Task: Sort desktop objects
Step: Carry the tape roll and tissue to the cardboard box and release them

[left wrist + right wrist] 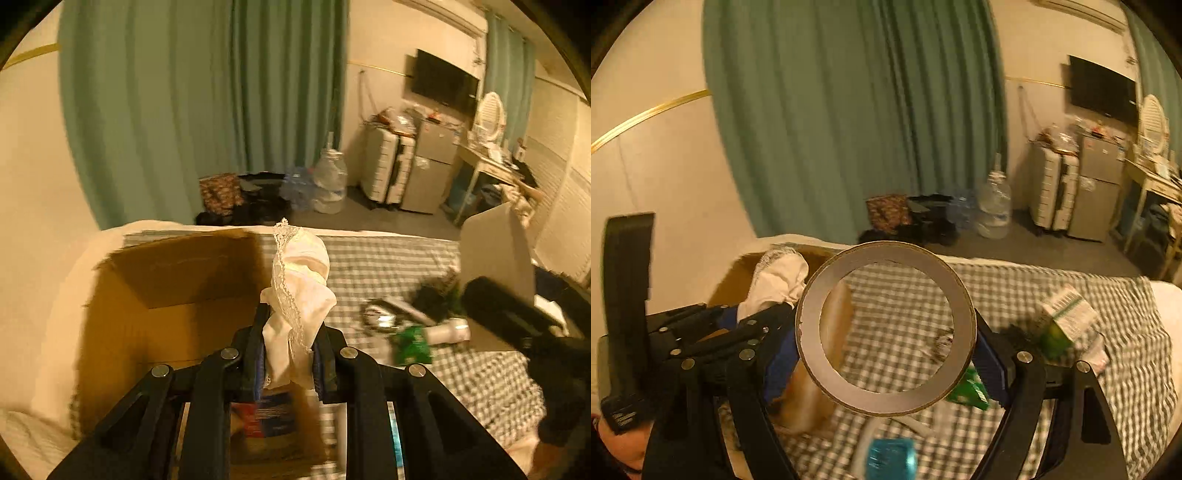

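1. White lace cloth (295, 295) pinched between the near-closed fingers of the left gripper (288, 354); bunched, standing upward past the fingertips, long axis along the fingers.
2. Brown tape roll (886, 325) clamped across its width by the right gripper (886, 354); jaws wide, pads pressed on the roll's two sides, open ring facing the camera.
3. Cardboard box (177, 295) open-topped, directly ahead of and below the left gripper, slightly to its left; a printed item visible low between the fingers, not identifiable.
4. Same box in the right wrist view: to the left of the roll, beyond the left gripper (746, 325), mostly hidden.
5. Left hand nearer the box; right hand further off, over the checked cover (1034, 295).
6. Loose items still on the cover to the right: green packet (410, 343), carton (1067, 314), dark clump (436, 295).
7. Probable next move: cloth over the box mouth, then release; roll to follow or to go elsewhere, cannot be judged.
8. Risk: lace snagging on a pad at release.
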Demonstrator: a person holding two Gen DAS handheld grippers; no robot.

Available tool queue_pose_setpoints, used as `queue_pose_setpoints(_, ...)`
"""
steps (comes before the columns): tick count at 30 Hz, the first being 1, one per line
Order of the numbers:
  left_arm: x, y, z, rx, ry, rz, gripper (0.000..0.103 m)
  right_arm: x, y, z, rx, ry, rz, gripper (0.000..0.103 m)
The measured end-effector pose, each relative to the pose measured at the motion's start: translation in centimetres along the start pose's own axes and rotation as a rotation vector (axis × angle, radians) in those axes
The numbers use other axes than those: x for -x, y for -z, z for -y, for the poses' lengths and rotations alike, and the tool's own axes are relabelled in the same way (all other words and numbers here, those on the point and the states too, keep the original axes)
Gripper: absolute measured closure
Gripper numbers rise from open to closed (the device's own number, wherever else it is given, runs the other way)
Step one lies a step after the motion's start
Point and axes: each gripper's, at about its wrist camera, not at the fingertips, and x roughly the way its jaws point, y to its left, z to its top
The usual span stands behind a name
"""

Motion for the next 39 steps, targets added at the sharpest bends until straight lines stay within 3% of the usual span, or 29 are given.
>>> queue_pose_setpoints(6, 0.9, 1.4, -7.3, 0.130, -0.085, 0.001, 0.083, -1.9, -0.5, -4.7, 0.003, -0.128, -0.051, 0.021)
queue_pose_setpoints(8, 0.6, 2.1, -8.5, 0.142, -0.099, -0.012, 0.083, -3.2, 0.0, -6.1, -0.016, -0.183, -0.094, 0.021)
queue_pose_setpoints(15, -0.2, 4.1, -10.7, 0.158, -0.134, -0.037, 0.079, -5.9, 1.0, -9.0, -0.007, -0.221, -0.159, 0.020)
queue_pose_setpoints(16, -0.3, 4.2, -10.8, 0.166, -0.140, -0.036, 0.067, -6.2, 0.9, -9.1, -0.015, -0.230, -0.169, 0.020)
queue_pose_setpoints(17, -0.3, 4.3, -10.9, 0.180, -0.136, -0.030, 0.047, -6.7, 0.6, -9.4, -0.021, -0.253, -0.187, 0.018)
queue_pose_setpoints(19, 0.0, 4.6, -11.1, 0.202, -0.140, -0.015, 0.022, -7.6, -0.2, -9.5, -0.046, -0.249, -0.201, 0.008)
queue_pose_setpoints(20, 0.3, 4.7, -11.1, 0.205, -0.151, 0.001, 0.015, -8.1, -0.6, -9.3, -0.071, -0.234, -0.207, 0.006)
queue_pose_setpoints(22, 0.7, 4.7, -11.0, 0.195, -0.175, 0.010, 0.011, -8.7, -1.4, -8.8, -0.118, -0.254, -0.224, 0.006)
queue_pose_setpoints(28, 1.2, 4.2, -9.5, 0.170, -0.163, -0.006, 0.010, -7.2, -1.6, -6.0, -0.220, -0.252, -0.215, 0.005)
queue_pose_setpoints(39, 1.9, 1.2, -0.1, 0.152, -0.068, 0.028, 0.000, -2.6, -1.9, 6.6, -0.315, 0.011, -0.122, 0.005)
